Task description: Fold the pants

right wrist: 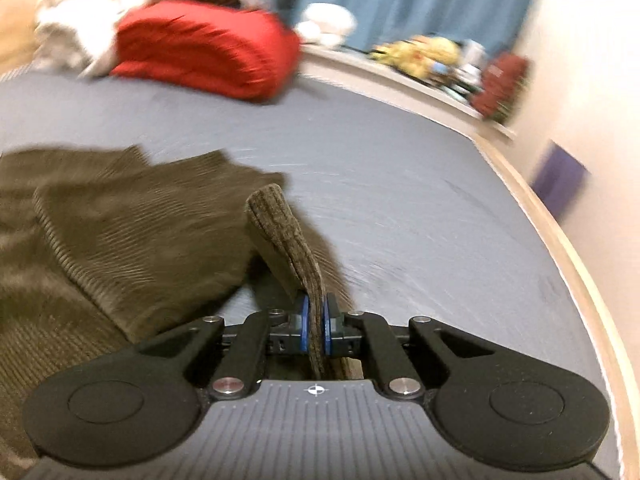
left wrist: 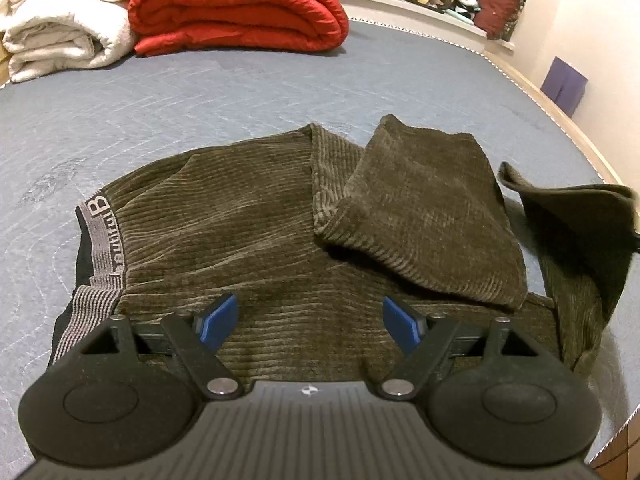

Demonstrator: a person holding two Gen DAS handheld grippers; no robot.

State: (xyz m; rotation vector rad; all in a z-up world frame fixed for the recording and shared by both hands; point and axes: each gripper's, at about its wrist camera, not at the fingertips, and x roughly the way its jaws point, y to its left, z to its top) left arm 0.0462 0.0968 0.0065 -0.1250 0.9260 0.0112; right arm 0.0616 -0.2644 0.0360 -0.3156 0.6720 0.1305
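Only the right wrist view shows the right gripper (right wrist: 316, 322) pinching a raised fold of the olive corduroy pants (left wrist: 248, 216); left gripper (left wrist: 308, 320) gapes wide above them.

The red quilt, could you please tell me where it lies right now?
The folded red quilt lies at the far end of the bed, beside the white blankets on its left, well beyond the brown pants, upper left in both wrist views.

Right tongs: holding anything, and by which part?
Yes. Right tongs are shut on the pants, pinching a raised fold at a leg's edge.
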